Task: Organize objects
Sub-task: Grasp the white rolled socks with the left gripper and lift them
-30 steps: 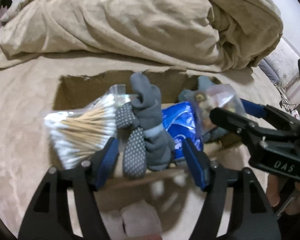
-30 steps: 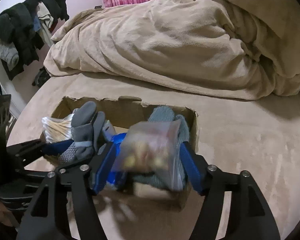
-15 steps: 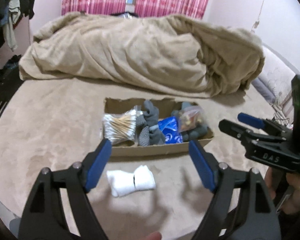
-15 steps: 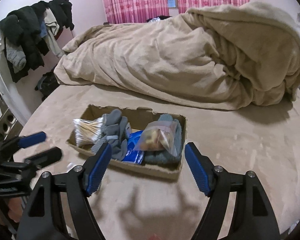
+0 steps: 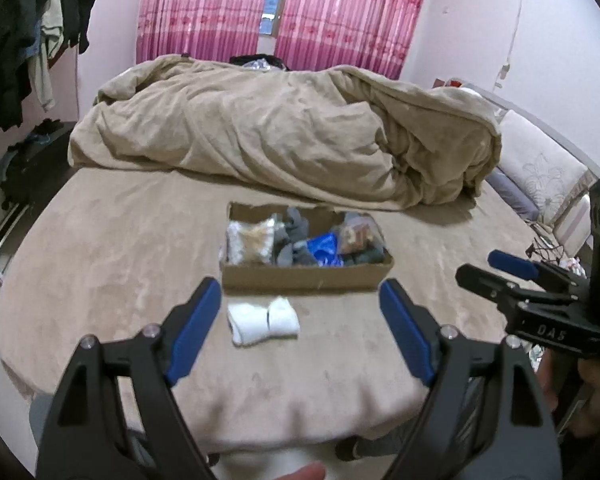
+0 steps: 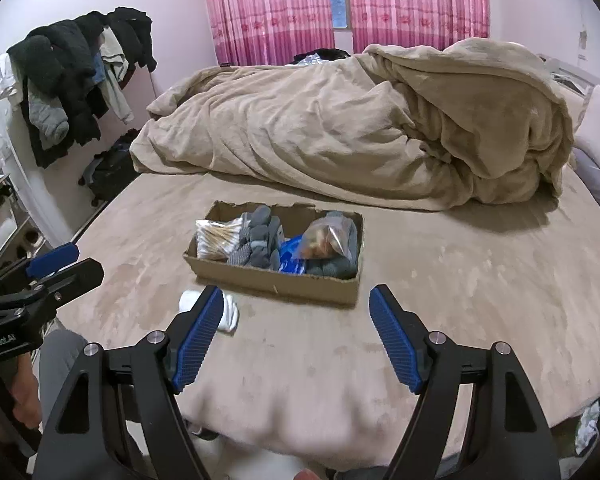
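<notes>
Both grippers have pulled well back from the box since a second ago, when they hung right over its contents; now they hang near the bed's front edge. The left gripper (image 5: pixel 300 312) has its blue-padded fingers (image 5: pixel 194 330) spread wide with nothing between them, and the right gripper (image 6: pixel 294 322) is equally wide and empty, likely because each has let go of its item.

Just beyond the left gripper, a rolled pair of white socks (image 5: pixel 263 321) lies on the tan bed sheet (image 5: pixel 100 248), just in front of the shallow brown cardboard box (image 5: pixel 306 276) and not inside it. The box holds a clear bag of cotton swabs (image 6: pixel 216 238), grey knit gloves (image 6: pixel 260 236), a blue packet (image 6: pixel 290 256) and a clear bag of brownish bits (image 6: pixel 324 238), packed side by side.

The socks look like the 1 item left to put away. A crumpled beige duvet (image 6: pixel 340 128) fills the bed behind.
</notes>
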Demonstrator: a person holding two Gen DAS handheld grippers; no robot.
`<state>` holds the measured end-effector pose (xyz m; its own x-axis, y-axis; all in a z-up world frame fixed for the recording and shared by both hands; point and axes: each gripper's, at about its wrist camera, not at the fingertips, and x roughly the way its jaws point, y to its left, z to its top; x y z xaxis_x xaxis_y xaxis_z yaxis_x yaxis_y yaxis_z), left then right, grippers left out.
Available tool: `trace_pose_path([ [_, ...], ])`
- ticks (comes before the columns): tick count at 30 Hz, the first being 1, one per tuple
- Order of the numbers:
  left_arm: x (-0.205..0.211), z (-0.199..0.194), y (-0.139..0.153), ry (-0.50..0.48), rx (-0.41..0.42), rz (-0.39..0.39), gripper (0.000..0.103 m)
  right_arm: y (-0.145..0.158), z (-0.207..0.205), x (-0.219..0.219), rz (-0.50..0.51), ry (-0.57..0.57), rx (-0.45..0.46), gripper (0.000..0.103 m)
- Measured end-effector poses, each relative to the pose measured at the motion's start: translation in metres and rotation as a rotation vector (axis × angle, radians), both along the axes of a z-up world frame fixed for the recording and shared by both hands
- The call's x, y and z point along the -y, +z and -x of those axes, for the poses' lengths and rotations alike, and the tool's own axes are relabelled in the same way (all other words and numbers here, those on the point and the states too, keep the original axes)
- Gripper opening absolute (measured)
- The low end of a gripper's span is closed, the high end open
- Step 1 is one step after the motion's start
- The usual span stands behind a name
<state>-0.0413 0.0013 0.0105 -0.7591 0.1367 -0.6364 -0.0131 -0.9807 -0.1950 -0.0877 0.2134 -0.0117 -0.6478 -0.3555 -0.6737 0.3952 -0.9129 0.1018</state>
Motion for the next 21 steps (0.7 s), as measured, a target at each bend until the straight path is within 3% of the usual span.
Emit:
trace_pose_path([
  [11,-0.002,-0.009,-0.031,0.016,0.074,0.02,0.086,-0.025,-0.013,-0.002,-0.012,0.011,0.062,0.078],
  [21,-0.002,0.026,-0.079,0.026,0.154,0.037,0.092,-0.062,0.01,0.0,-0.024,0.014,0.118,0.078],
])
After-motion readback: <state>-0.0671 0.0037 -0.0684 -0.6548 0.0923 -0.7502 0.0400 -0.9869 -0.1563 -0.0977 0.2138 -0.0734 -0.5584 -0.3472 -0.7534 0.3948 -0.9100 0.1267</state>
